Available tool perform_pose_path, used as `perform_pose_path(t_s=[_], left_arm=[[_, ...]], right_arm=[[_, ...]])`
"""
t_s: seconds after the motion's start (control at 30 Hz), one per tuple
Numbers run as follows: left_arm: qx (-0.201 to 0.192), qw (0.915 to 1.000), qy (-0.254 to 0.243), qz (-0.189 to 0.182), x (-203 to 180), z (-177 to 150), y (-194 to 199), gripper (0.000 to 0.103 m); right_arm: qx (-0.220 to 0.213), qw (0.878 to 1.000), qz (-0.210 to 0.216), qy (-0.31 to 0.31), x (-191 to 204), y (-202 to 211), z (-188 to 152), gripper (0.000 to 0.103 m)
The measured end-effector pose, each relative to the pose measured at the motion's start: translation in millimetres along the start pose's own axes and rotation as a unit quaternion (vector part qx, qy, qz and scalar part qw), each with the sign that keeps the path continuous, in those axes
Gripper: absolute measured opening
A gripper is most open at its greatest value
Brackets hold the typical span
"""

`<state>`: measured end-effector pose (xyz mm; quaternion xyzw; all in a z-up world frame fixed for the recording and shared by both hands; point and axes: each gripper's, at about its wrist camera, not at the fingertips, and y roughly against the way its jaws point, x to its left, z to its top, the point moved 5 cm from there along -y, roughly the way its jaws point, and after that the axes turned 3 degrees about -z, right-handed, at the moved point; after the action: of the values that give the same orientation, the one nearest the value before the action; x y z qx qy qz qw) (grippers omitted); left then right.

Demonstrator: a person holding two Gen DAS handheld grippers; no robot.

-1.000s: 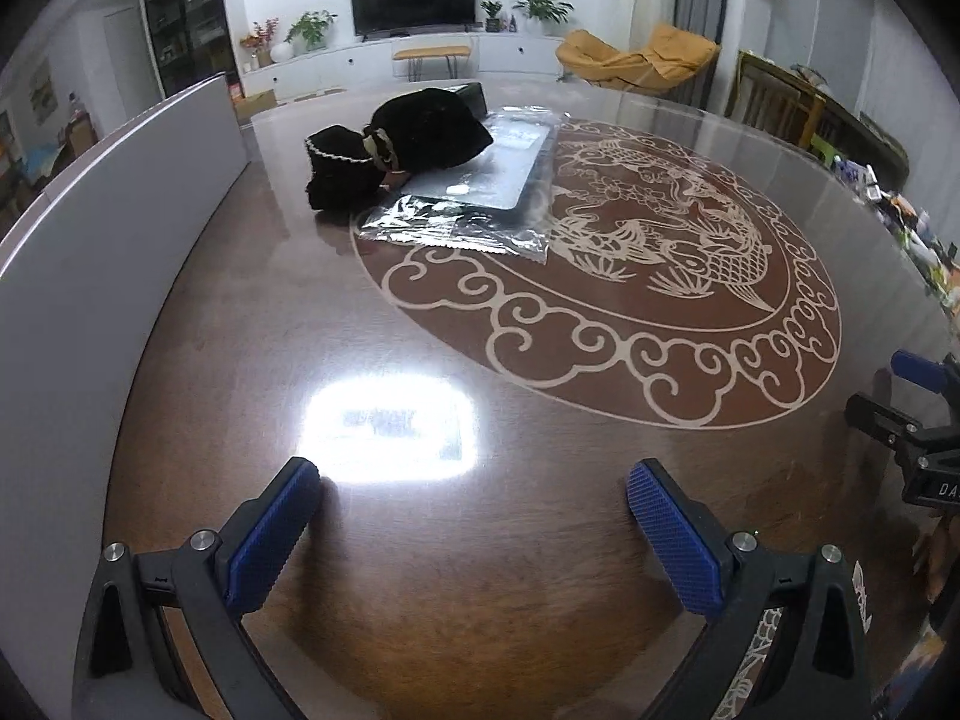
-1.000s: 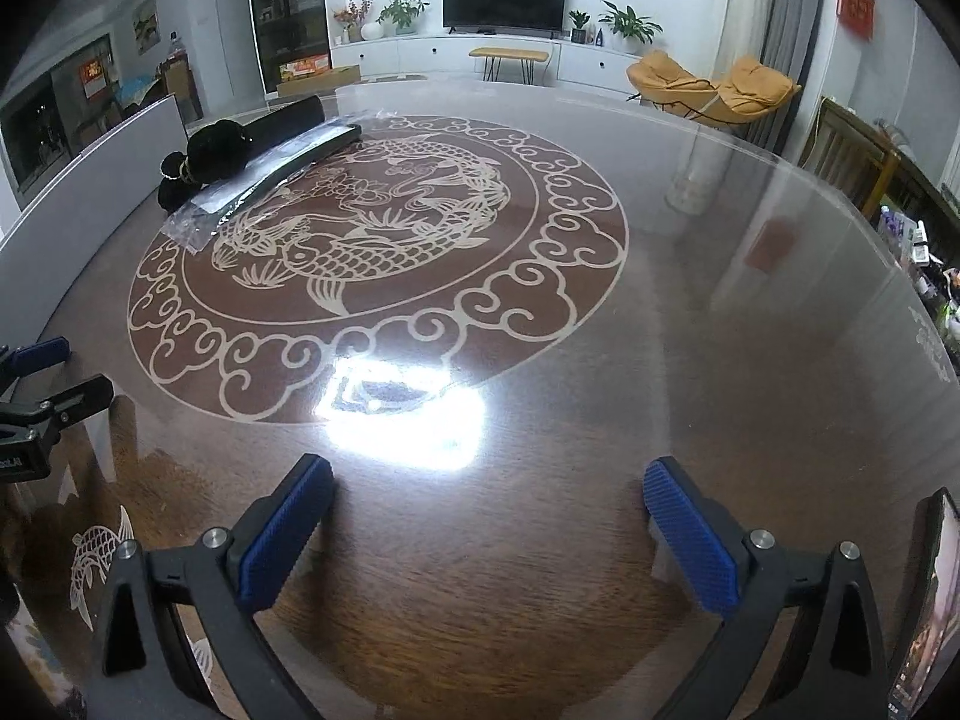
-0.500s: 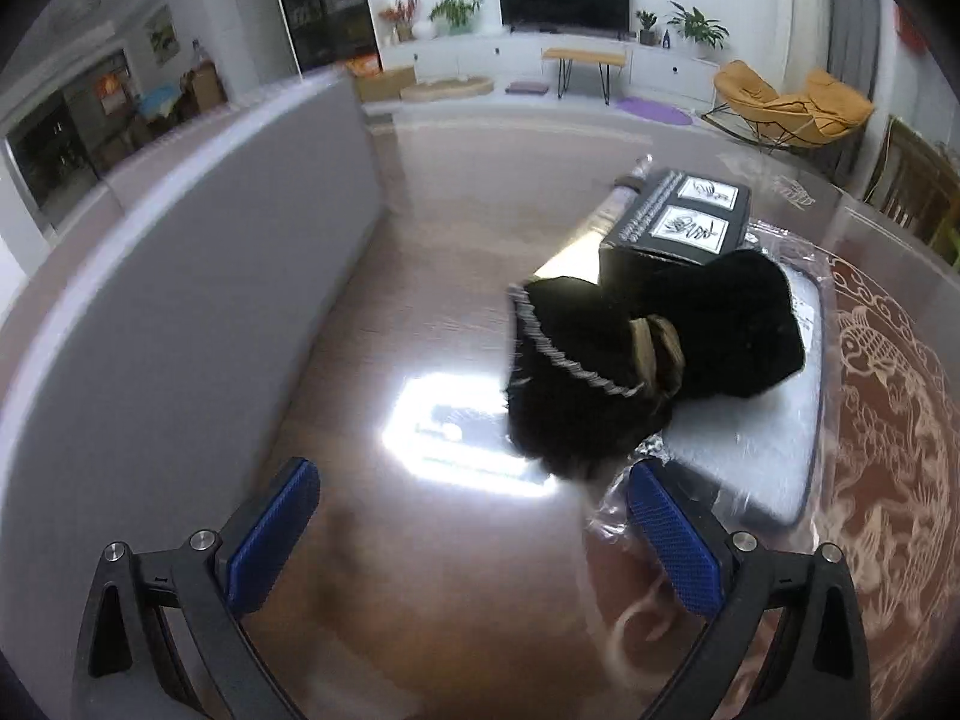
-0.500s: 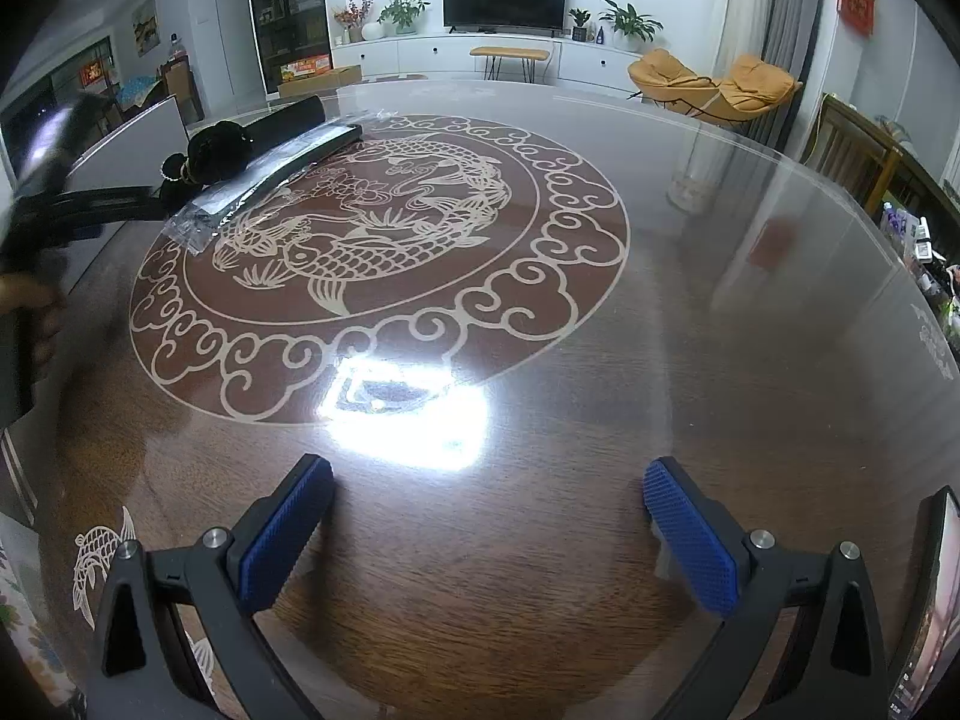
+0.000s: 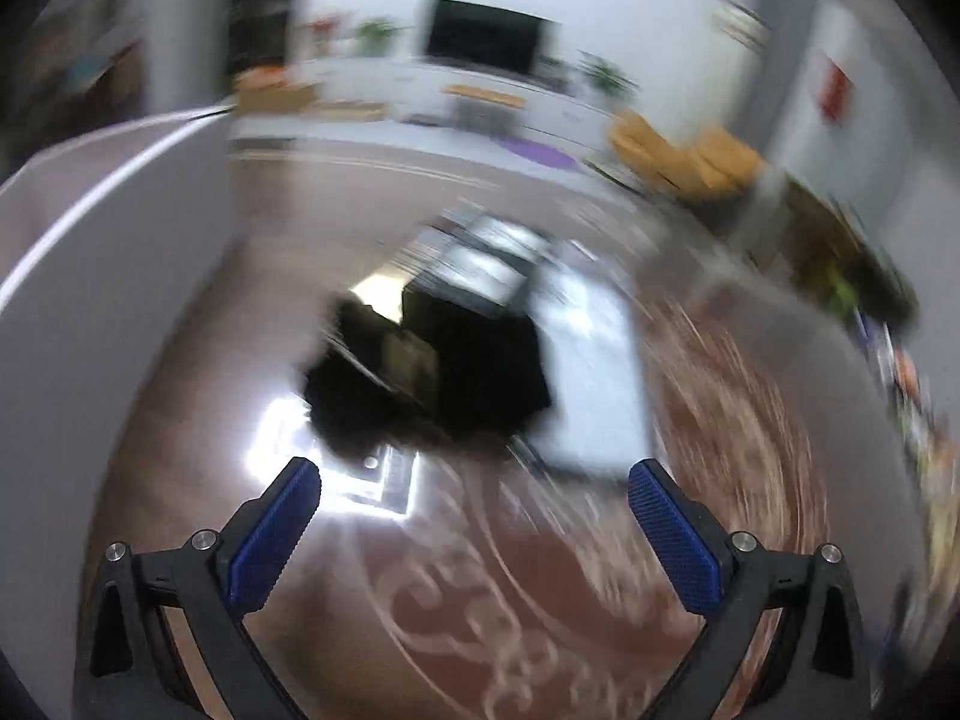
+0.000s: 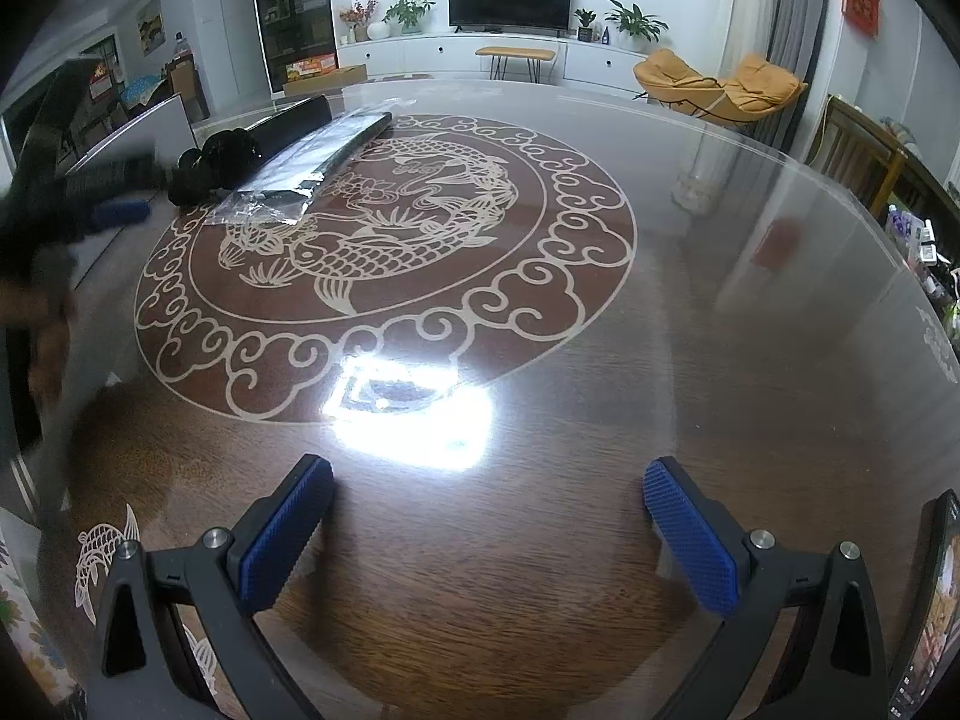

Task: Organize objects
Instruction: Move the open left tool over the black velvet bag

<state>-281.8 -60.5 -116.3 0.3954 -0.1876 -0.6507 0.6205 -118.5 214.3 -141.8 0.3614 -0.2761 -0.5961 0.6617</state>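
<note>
A black cloth bundle (image 5: 432,384) lies on the round glass-topped table, blurred in the left wrist view, beside a flat grey item in clear plastic wrap (image 5: 591,372) and a black box (image 5: 480,267) behind it. My left gripper (image 5: 474,531) is open and empty, just short of the bundle. In the right wrist view the bundle (image 6: 222,165), the wrapped item (image 6: 300,171) and the left gripper (image 6: 120,213) show at the far left. My right gripper (image 6: 489,531) is open and empty over the table's near part.
A grey-white panel (image 5: 90,300) stands along the table's left edge. A dragon-and-fish medallion (image 6: 384,258) marks the table's centre. A phone (image 6: 933,600) stands at the near right edge. Clutter (image 6: 924,240) lies beyond the right rim.
My left gripper has swung right and tilted, with strong motion blur; the bundle now sits centred ahead of it. My right gripper has not moved.
</note>
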Motion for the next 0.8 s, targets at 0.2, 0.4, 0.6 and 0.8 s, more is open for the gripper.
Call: perform_pose_path(t_s=[0.2,0.4,0.6,0.8], left_arm=[[0.022,0.9968,0.057,0.052,18.1,37.9,-43.4,0.103],[0.046,0.9924,0.037,0.108,47.8,3.8,-34.6,0.103],[0.030,0.9955,0.023,0.087,71.1,-33.5,5.8,0.103],[0.040,0.9965,0.003,0.074,55.0,-33.2,0.6,0.103]], right_arm=[[0.000,1.000,-0.002,0.001,0.6,-0.3,0.1,0.103],[0.000,1.000,0.003,-0.001,1.1,-0.2,0.8,0.103],[-0.001,1.000,0.005,-0.001,1.6,-0.9,1.0,0.103],[0.000,1.000,0.000,0.001,1.9,-1.4,1.5,0.103]])
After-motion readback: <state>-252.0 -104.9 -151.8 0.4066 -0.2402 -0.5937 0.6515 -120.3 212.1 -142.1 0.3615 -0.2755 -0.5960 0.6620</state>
